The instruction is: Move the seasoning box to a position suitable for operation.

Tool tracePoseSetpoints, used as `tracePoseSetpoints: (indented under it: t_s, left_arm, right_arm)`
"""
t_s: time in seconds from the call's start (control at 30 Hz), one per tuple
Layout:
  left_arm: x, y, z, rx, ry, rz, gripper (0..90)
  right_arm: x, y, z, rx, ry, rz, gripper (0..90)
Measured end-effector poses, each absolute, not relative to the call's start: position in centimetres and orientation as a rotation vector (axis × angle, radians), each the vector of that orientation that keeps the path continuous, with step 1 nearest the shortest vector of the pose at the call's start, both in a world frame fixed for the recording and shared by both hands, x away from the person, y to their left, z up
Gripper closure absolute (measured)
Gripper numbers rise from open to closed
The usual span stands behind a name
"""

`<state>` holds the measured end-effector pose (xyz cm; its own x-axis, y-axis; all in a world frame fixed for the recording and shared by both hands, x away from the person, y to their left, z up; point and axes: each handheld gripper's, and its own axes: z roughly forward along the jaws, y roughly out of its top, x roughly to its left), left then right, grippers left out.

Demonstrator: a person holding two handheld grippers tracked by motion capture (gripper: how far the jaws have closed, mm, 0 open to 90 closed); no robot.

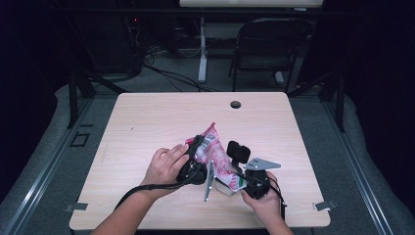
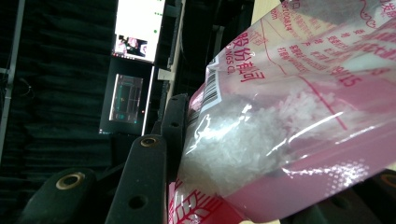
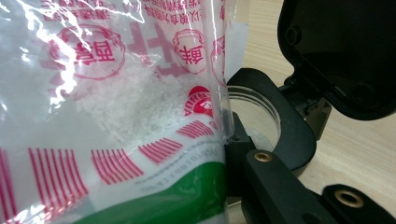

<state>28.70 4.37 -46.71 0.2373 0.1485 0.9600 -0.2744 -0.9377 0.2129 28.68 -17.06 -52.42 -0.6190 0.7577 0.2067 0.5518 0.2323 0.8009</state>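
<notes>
The person is holding a pink bag [image 1: 215, 154] of white crystals up over the middle of the table [image 1: 147, 122]. The left gripper [image 1: 195, 164] and right gripper [image 1: 247, 178] are each pinching the bag with their fingers, tipping it toward a small open jar [image 3: 261, 116] with its black lid [image 3: 341, 51] flipped back, probably to pour the crystals in.

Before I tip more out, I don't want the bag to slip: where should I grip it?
Grip the bag on its flat edges, above the white grains, one gripper on each side, as the left gripper does on its left. The film there looks thin and flat, so jaws can probably pinch it. The grain-filled middle bulges. Keep the lower corner over the jar, whose lid stands open.
</notes>
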Motion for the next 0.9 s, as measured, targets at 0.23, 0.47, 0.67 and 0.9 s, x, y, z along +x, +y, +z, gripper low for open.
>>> tracePoseSetpoints:
  t_s: [0.23, 0.47, 0.67, 0.9]
  left_arm:
    - [28.69, 4.31, -46.64, 2.176, -0.117, 1.748, 67.1]
    - [28.66, 4.24, -46.62, 2.173, -0.119, 1.748, 67.1]
    - [28.62, 4.21, -46.61, 2.165, -0.120, 1.749, 67.1]
    - [28.53, 4.14, -46.50, 2.169, -0.116, 1.749, 67.1]
  right_arm:
    - [28.70, -17.08, -52.43, 1.235, 2.274, 1.334, 89.1]
    - [28.72, -17.10, -52.43, 1.237, 2.275, 1.334, 89.1]
    - [28.69, -17.08, -52.43, 1.238, 2.276, 1.331, 89.1]
    - [28.70, -17.10, -52.43, 1.235, 2.272, 1.337, 89.0]
